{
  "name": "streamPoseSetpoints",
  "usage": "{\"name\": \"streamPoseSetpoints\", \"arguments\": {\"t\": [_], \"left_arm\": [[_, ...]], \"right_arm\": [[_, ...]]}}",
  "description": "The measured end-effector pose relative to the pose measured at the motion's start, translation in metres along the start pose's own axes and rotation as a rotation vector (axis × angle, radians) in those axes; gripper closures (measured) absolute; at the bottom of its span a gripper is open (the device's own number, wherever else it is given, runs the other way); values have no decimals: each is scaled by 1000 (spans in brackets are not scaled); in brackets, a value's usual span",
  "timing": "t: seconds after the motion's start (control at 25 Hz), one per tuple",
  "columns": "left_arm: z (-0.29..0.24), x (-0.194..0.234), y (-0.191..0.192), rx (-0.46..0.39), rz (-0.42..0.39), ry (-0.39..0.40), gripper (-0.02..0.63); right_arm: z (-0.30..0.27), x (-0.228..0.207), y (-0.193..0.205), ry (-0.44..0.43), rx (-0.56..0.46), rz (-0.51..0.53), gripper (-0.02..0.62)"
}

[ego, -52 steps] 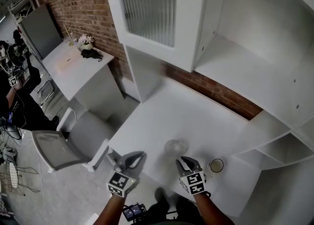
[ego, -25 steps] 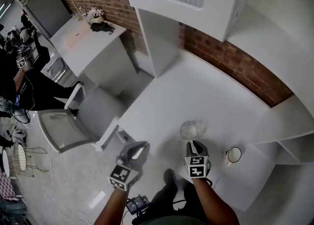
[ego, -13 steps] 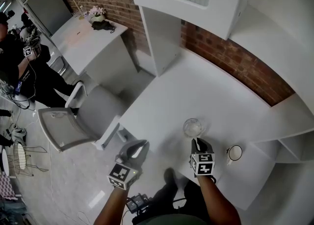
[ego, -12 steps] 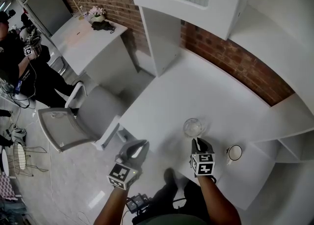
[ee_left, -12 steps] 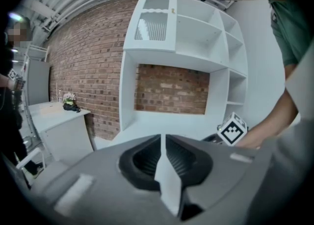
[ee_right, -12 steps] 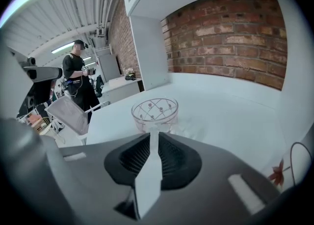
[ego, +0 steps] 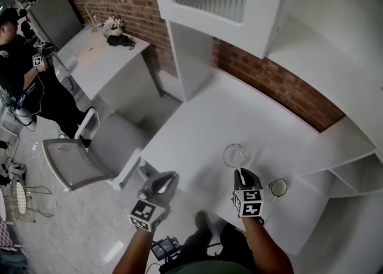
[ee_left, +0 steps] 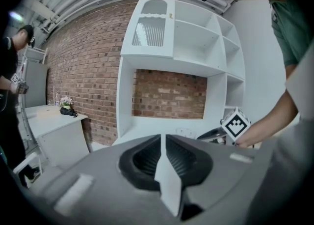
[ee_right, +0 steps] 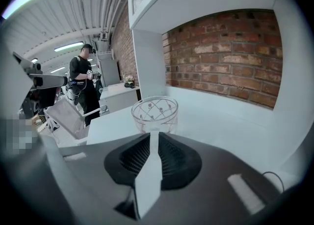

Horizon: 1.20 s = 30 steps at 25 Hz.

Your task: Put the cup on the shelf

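The clear glass cup (ee_right: 154,112) is standing upright over the near part of the white desk (ego: 239,111), directly ahead of the right gripper (ee_right: 151,133) and touching its tips. That gripper's jaws have just been closing. They are pinching the near wall of the cup at its rim, drawn almost together with only the thin glass parting them. The cup's mouth is facing the ceiling. Its base is hiding behind the gripper's body, so it cannot be told whether it is resting on the desk or hanging just clear of it.

The right forearm (ego: 266,252) is reaching in from the bottom edge of the head view. It is carrying the gripper pointed forward and tilted downward, with its marker cube facing up. A white mug (ego: 277,188) is sitting on the desk just to the right of that gripper, apart from it.

The left gripper (ee_left: 163,138) is pressing its jaws together with nothing between them. It is hanging by the desk's near left edge, well apart from the cup, and pointing forward and slightly down.

Behind and to the right of the desk, the white shelf unit (ego: 335,87) is rising against the brick wall (ego: 269,78), its compartments open. A grey chair (ego: 78,168) is standing to the left of the desk. Farther left, a person in dark clothes (ego: 24,69) is standing beside a second desk (ego: 102,57).
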<state>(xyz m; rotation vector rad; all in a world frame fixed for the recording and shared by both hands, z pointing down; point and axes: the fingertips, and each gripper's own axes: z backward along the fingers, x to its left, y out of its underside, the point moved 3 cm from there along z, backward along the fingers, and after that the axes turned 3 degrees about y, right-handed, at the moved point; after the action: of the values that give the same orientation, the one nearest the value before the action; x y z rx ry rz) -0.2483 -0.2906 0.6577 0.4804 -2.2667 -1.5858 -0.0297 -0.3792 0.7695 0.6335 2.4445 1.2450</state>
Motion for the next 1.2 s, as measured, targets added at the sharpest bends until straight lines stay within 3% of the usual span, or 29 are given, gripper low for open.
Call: {"name": "streamPoseSetpoints", "arguments": {"t": [0.64, 1.2], "left_arm": [[1, -4, -49, -92, -37, 37, 577], [-4, -25, -114, -198, -121, 80, 577]], "right_arm": [[65, -30, -80, 74, -125, 48, 540], [149, -62, -151, 155, -255, 85, 540]]}}
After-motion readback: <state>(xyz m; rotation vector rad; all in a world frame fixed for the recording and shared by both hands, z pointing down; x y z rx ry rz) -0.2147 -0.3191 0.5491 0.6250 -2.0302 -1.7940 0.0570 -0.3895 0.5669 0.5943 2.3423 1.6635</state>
